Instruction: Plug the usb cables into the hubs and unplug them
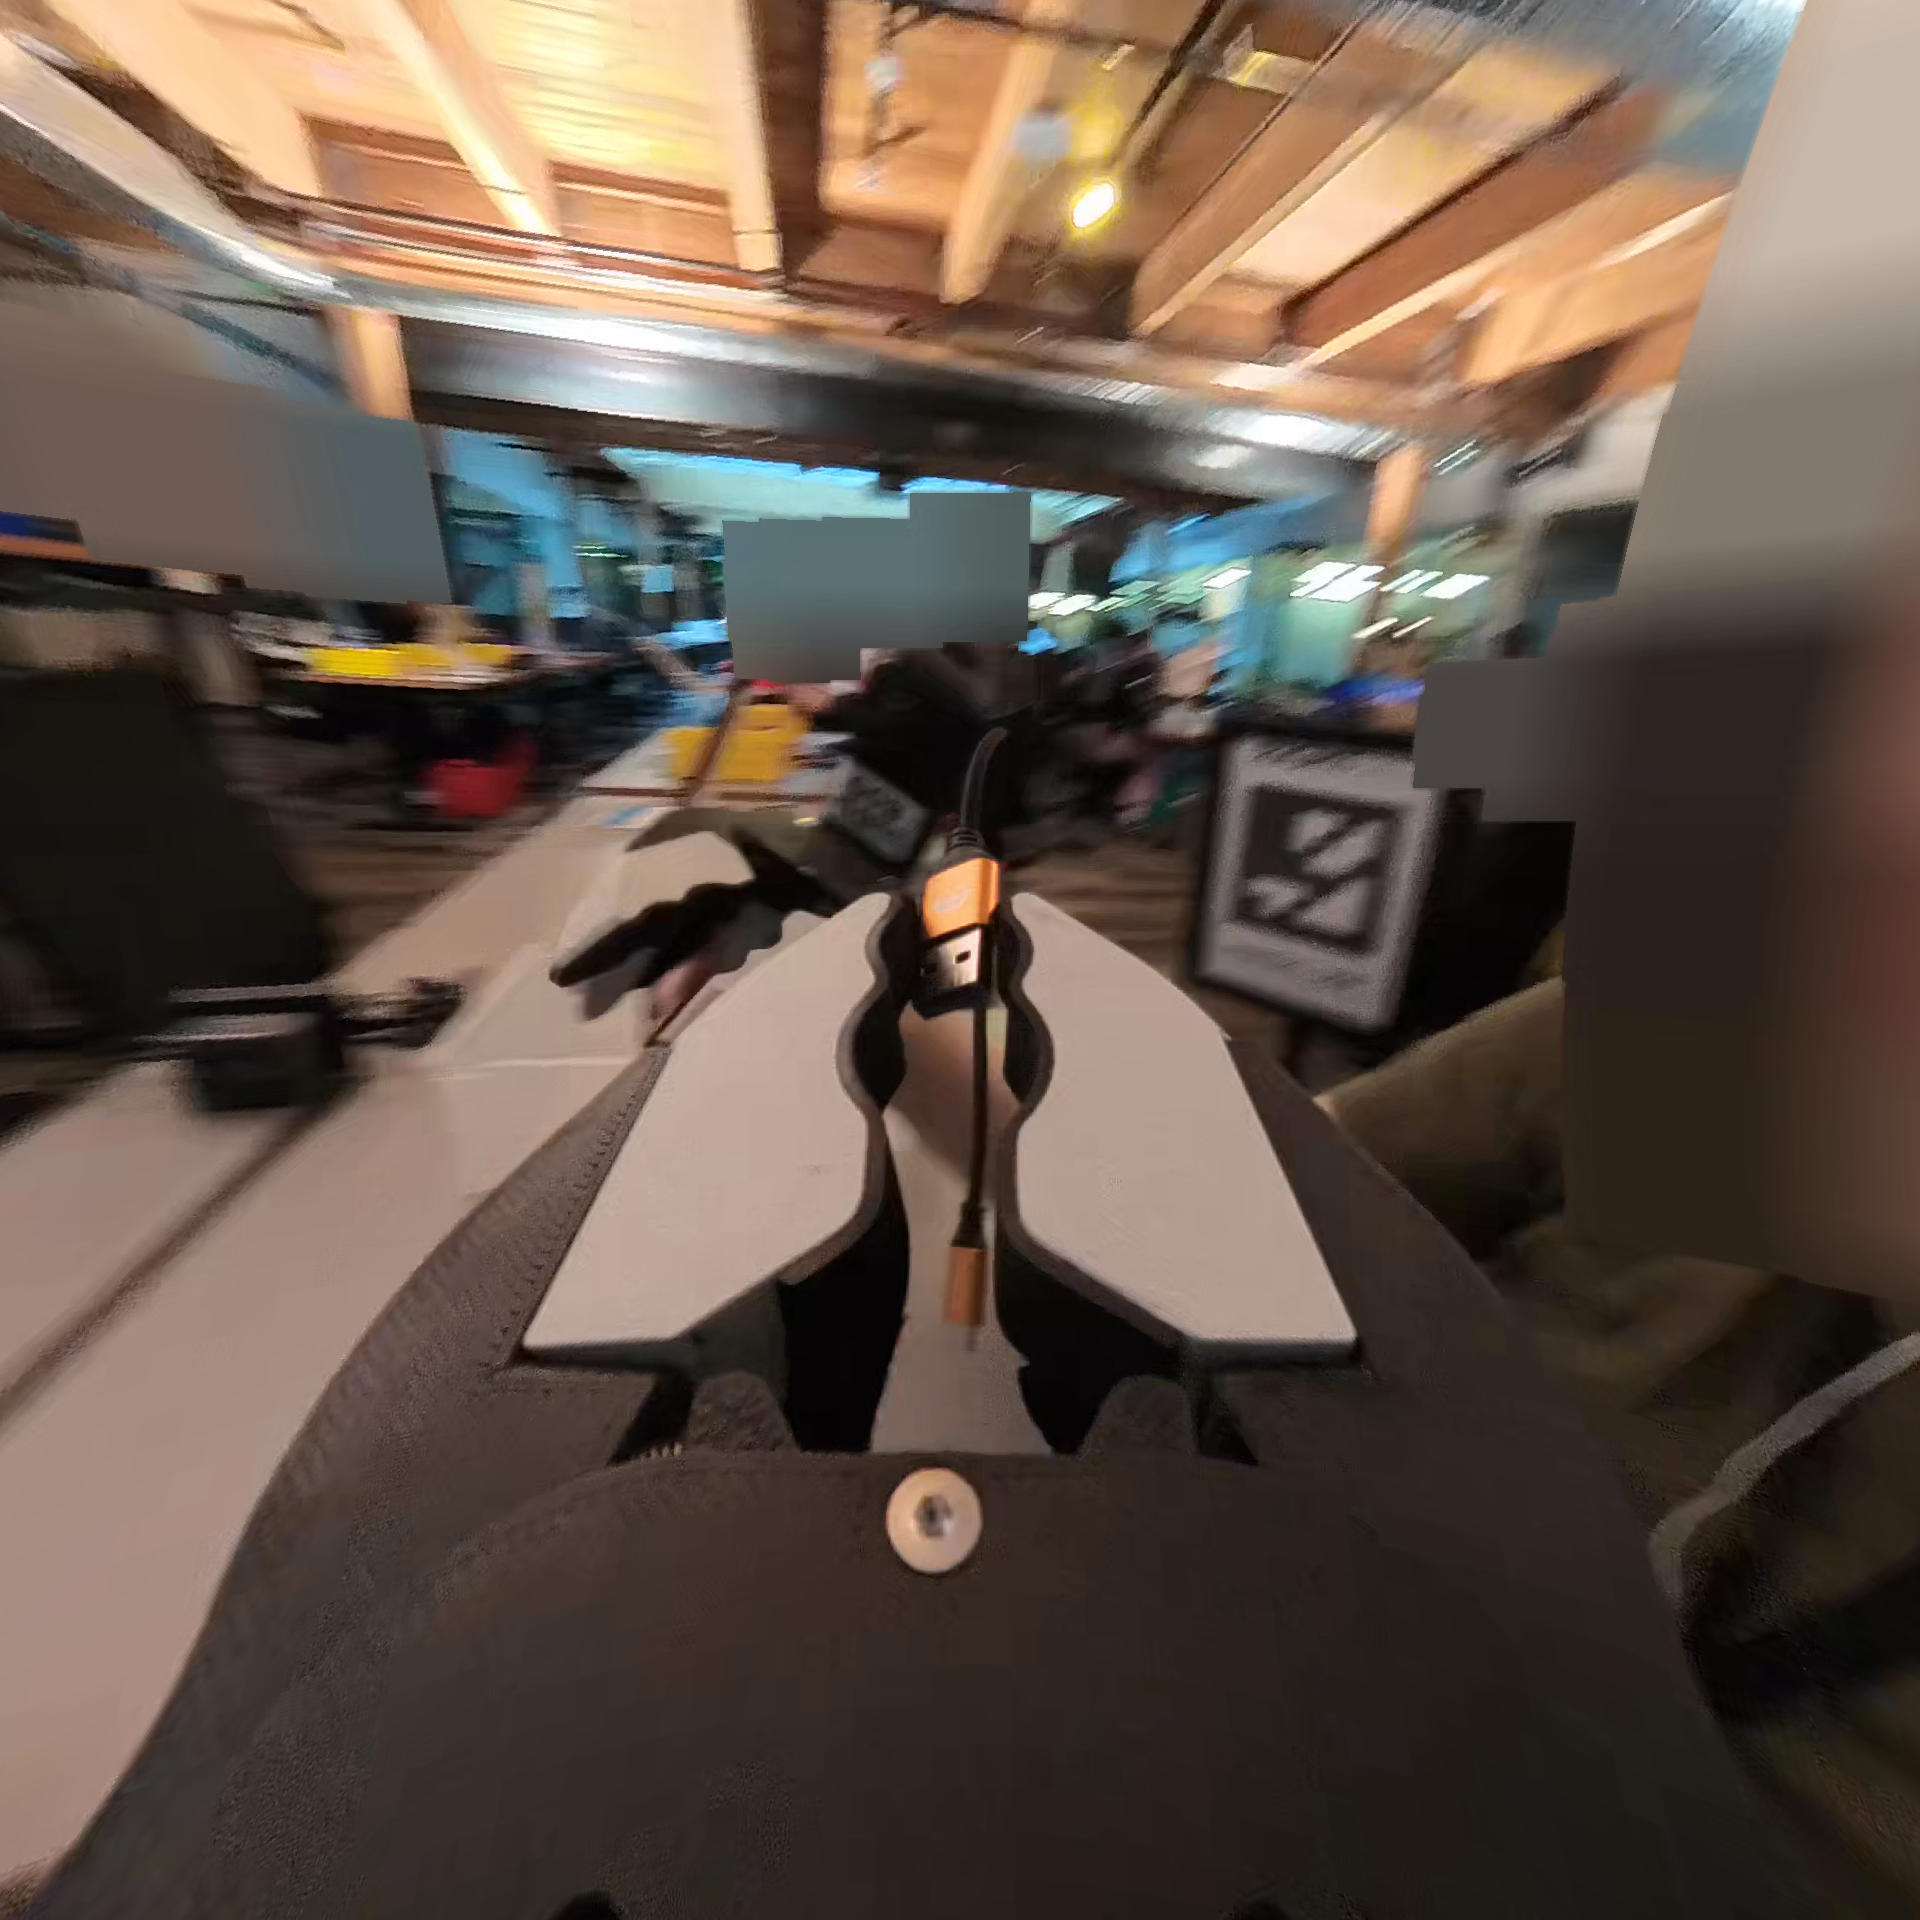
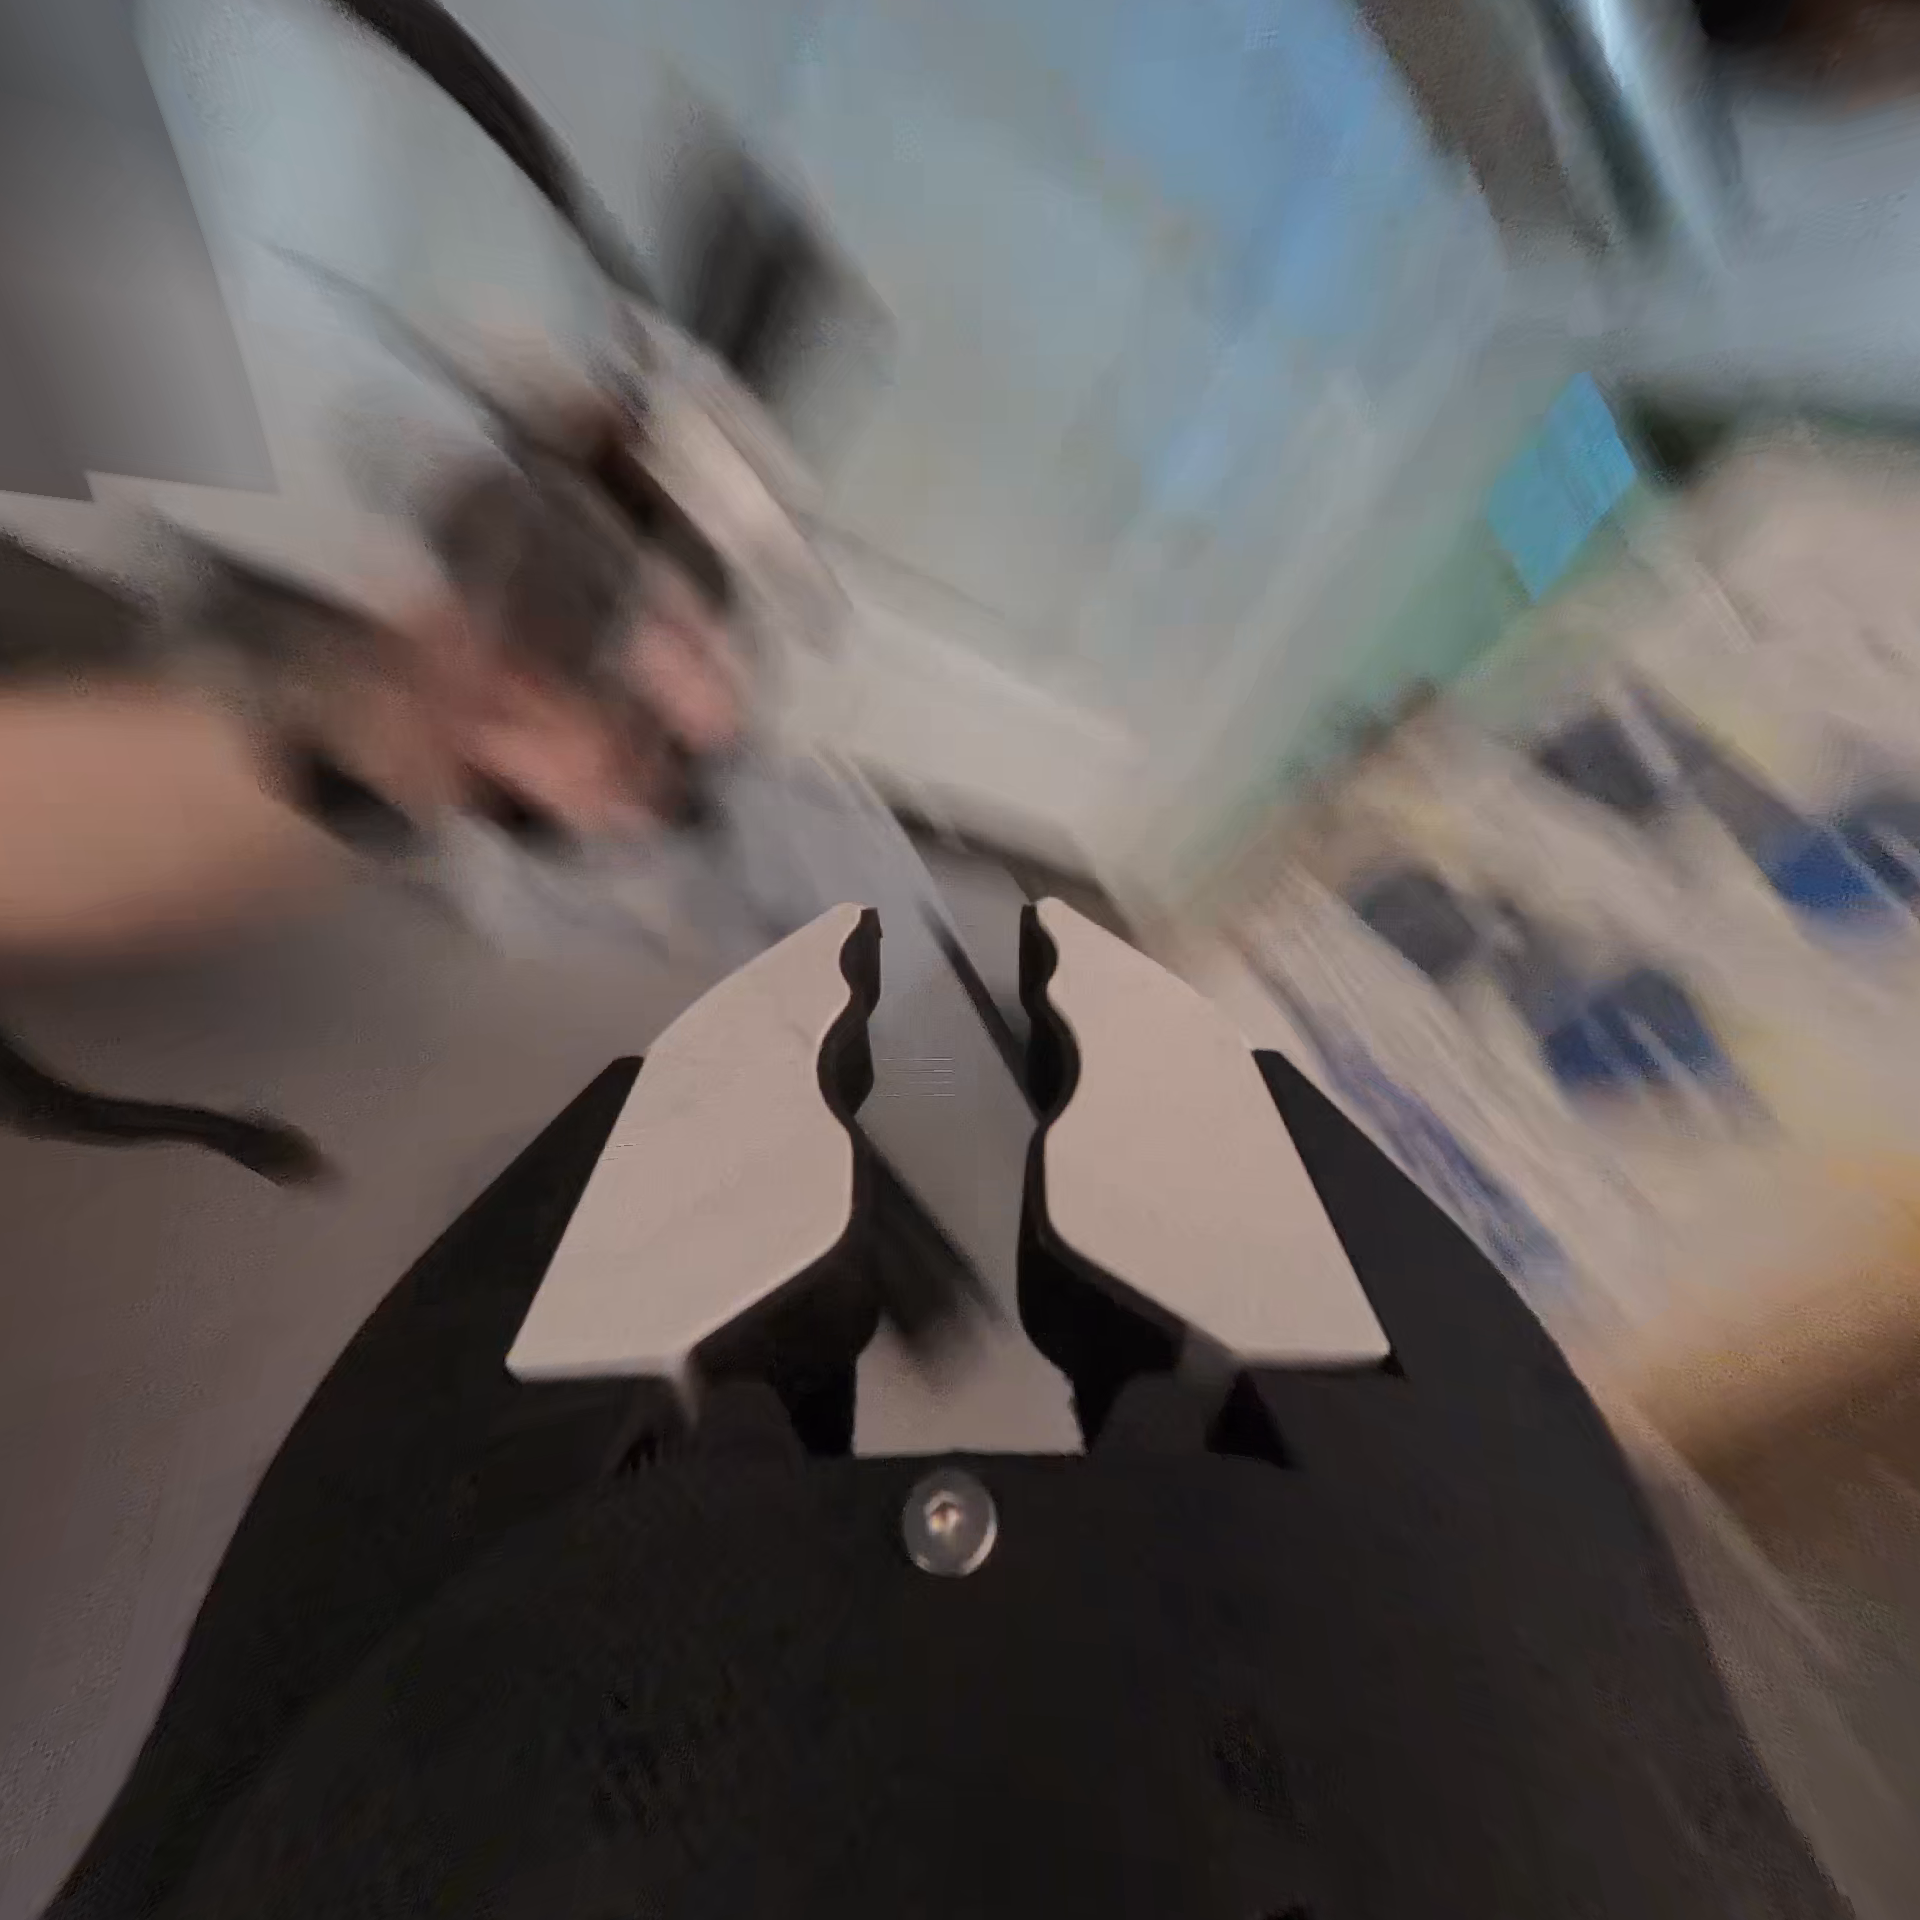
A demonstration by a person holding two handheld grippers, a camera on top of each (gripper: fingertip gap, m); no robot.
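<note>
In the left wrist view my left gripper (image 1: pixel 951 914) is shut on an orange and black USB cable plug (image 1: pixel 958 928), held near the fingertips with its metal end pointing back toward the camera. The thin black cable loops down between the fingers to a small orange connector (image 1: pixel 964 1280) hanging free. The gripper is raised above the white table (image 1: pixel 312 1195). In the right wrist view my right gripper (image 2: pixel 951 920) has its jaws a little apart with nothing between them. That view is heavily motion-blurred. A hand (image 2: pixel 499 727) shows blurred at its left. No hub is clear in either view.
A black device (image 1: pixel 270 1049) lies on the table at left in the left wrist view. A black gloved hand (image 1: pixel 675 925) rests beyond the fingers. A framed black and white marker board (image 1: pixel 1314 873) stands at right. A dark cable (image 2: pixel 166 1127) lies at left in the right wrist view.
</note>
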